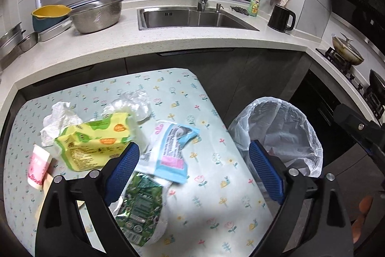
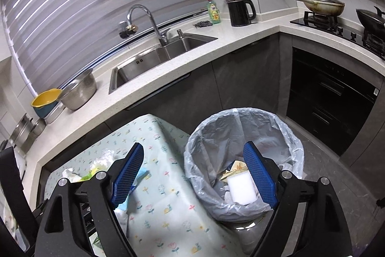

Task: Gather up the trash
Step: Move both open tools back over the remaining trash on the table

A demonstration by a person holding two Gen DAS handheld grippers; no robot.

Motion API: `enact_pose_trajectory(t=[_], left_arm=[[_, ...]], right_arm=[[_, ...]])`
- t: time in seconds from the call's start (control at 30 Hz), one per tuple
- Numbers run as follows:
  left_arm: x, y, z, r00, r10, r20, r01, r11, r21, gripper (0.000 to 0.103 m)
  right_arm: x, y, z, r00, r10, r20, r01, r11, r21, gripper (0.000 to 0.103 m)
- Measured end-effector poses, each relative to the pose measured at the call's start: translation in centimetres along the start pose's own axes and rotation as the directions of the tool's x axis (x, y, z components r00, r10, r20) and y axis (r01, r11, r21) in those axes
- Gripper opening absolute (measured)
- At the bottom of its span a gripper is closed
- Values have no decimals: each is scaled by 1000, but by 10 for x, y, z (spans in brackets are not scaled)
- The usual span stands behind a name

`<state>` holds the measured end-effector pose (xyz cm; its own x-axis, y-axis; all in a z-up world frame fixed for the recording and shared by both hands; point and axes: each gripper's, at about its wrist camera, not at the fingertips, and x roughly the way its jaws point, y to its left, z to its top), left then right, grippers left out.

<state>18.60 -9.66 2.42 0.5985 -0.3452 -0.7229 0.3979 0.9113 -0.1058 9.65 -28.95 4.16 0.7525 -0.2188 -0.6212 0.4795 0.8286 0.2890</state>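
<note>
Trash lies on the floral-cloth table (image 1: 216, 213): a yellow-green wrapper (image 1: 96, 143), a crumpled white tissue (image 1: 60, 122), clear plastic (image 1: 130, 105), a blue-white packet (image 1: 170, 153), a green packet (image 1: 142, 208) and a pink cup (image 1: 38, 166). My left gripper (image 1: 195, 168) is open and empty above the packets. The lined trash bin (image 2: 243, 160) stands right of the table and holds a white block (image 2: 241, 187) and paper. My right gripper (image 2: 193, 175) is open and empty over the gap between the table (image 2: 168, 220) and the bin. The bin also shows in the left wrist view (image 1: 279, 134).
Behind runs a white counter (image 1: 168, 45) with a sink (image 1: 192, 18), a steel colander (image 1: 96, 16), a yellow bowl (image 1: 50, 13), a soap bottle (image 1: 255, 4) and a black kettle (image 1: 280, 18). A stove with pans (image 2: 336, 16) is at the right. Dark cabinets (image 2: 240, 83) stand behind the bin.
</note>
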Motion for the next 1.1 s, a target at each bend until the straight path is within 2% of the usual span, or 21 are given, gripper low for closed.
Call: enact_pose_trajectory(t=[0.27, 0.57, 0.87, 1.1], left_arm=[[-24, 52, -23, 998, 57, -25, -59, 996, -70, 92], [-49, 122, -56, 992, 113, -49, -119, 982, -148, 92], [-65, 178, -98, 983, 161, -84, -174, 968, -183, 93], [-63, 197, -124, 970, 216, -115, -233, 959, -161, 93]], right_arm=[[-14, 39, -27, 998, 47, -42, -50, 997, -61, 83], [-16, 86, -71, 990, 77, -117, -91, 989, -118, 84], [-8, 118, -115, 977, 80, -196, -112, 981, -158, 84], [4, 136, -143, 964, 70, -256, -121, 975, -187, 84]])
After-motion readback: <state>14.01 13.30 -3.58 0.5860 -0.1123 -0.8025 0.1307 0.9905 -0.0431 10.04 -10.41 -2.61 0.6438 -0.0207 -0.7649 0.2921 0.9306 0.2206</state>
